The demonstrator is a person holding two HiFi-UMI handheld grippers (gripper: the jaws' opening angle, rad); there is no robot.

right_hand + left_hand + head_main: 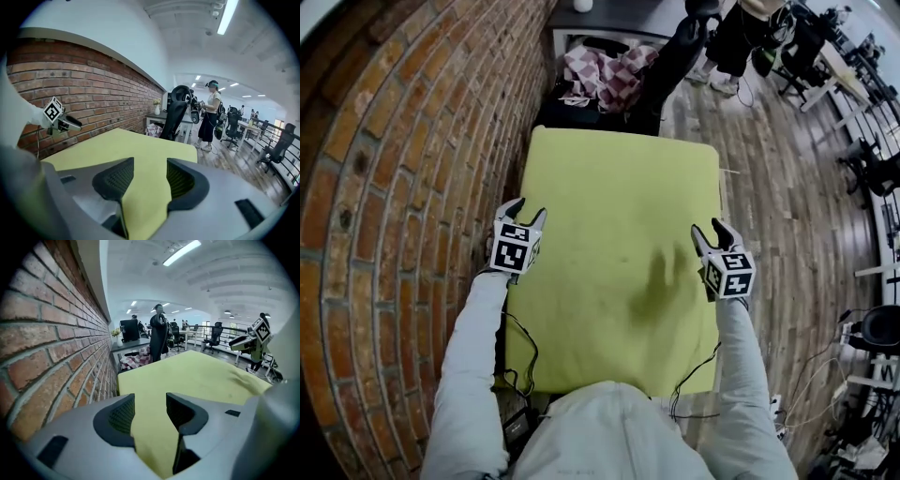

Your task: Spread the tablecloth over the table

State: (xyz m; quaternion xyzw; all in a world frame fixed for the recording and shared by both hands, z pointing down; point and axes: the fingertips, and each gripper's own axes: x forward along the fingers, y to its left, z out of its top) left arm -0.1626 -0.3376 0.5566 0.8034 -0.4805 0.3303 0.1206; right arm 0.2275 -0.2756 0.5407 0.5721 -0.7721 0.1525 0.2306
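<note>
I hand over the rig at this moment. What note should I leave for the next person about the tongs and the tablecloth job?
Left tongs: open, empty, above the table's left edge.
Right tongs: open, empty, above its right side.
Yellow-green table: nothing lies on it.
Checkered cloth, probably the tablecloth: bunched up beyond the far end.
Done: nothing visible yet.
Left: fetch the cloth and spread it.

Pale grey sleeves (469,366), grey left tool (528,210), right tool (709,228), black-white marker cubes (516,249)

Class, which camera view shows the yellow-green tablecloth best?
The head view: the yellow-green tablecloth shows from above, spread almost edge to edge. The left gripper view and right gripper view each catch only a low, slanted stretch of it.
</note>
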